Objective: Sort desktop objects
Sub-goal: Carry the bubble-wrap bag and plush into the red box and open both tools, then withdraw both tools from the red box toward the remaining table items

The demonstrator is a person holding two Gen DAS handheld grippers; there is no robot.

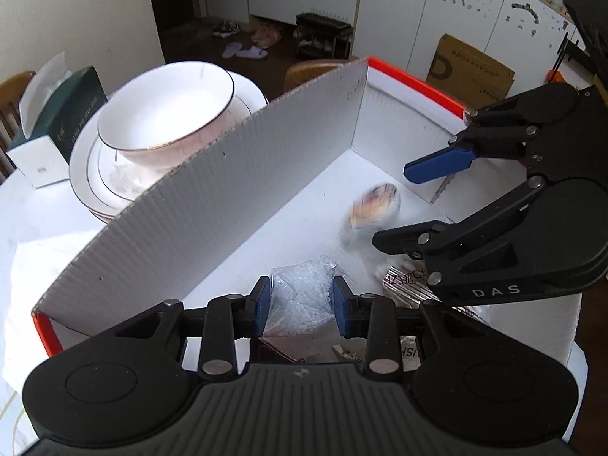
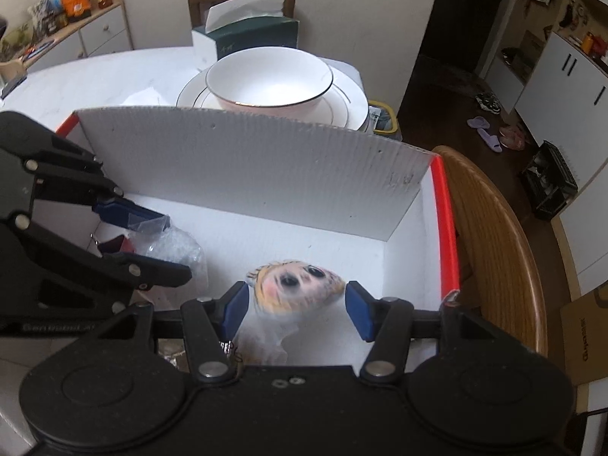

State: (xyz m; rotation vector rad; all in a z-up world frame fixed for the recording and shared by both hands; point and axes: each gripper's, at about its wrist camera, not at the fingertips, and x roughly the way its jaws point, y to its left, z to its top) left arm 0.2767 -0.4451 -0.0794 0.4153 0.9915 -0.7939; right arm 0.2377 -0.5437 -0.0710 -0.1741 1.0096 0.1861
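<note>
Over the white box (image 1: 212, 197), the left gripper (image 1: 302, 302) clamps a clear bag of beads (image 1: 300, 296); the right gripper (image 2: 296, 306) stands open around a blurred doll head (image 2: 292, 288), apparently dropping. Other packets already lie inside; sorting looks well underway.

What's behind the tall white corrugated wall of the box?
Behind the corrugated wall a white bowl sits on stacked plates, with a green tissue box further back. The wall covers the plates' near edge and the table below them.
</note>
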